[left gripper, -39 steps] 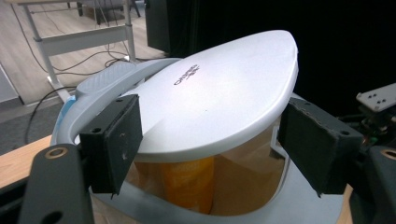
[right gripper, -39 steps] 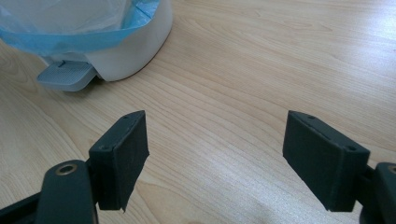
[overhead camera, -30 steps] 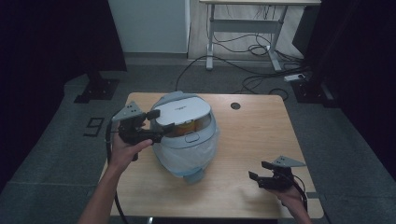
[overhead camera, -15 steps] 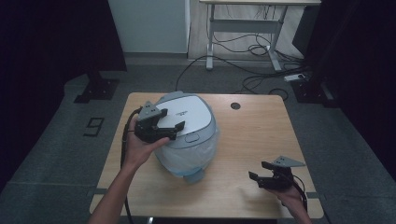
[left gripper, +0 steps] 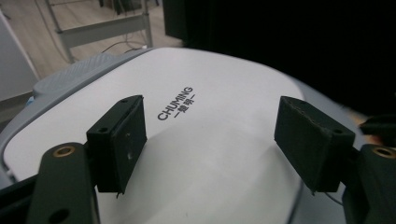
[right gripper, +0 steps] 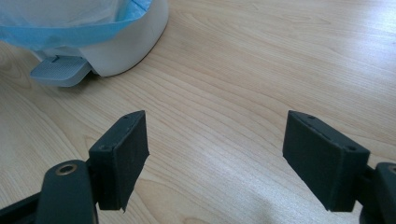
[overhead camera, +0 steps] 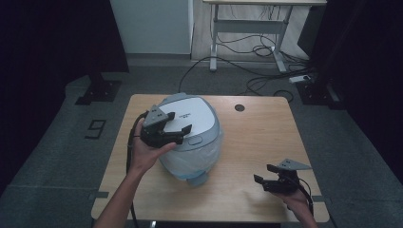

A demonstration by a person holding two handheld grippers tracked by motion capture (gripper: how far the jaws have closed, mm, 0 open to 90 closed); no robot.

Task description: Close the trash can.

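A white pedal bin [overhead camera: 202, 152] with a pale blue liner stands left of the middle of the wooden table [overhead camera: 256, 137]. Its flat white lid [overhead camera: 192, 114] lies shut and bears the printed word CHUMING [left gripper: 175, 102]. My left gripper [overhead camera: 179, 122] hovers just over the lid's near left part, open; its jaws have just been closing a little with nothing between them, and the lid [left gripper: 210, 140] lies beneath. My right gripper [overhead camera: 263, 173] rests low near the table's front right, open over bare wood [right gripper: 215, 149]. The bin's grey pedal [right gripper: 58, 72] faces it.
A small round hole [overhead camera: 239, 108] sits in the table top at the back. Behind the table, on the floor, are a desk frame [overhead camera: 247, 28], loose cables [overhead camera: 256, 50] and a power strip [overhead camera: 302, 78]. Dark curtains close off both sides.
My left gripper has moved right, from beside the bin to over its lid. The lid, raised with something orange showing a second ago, now lies shut. The right gripper has stayed put.
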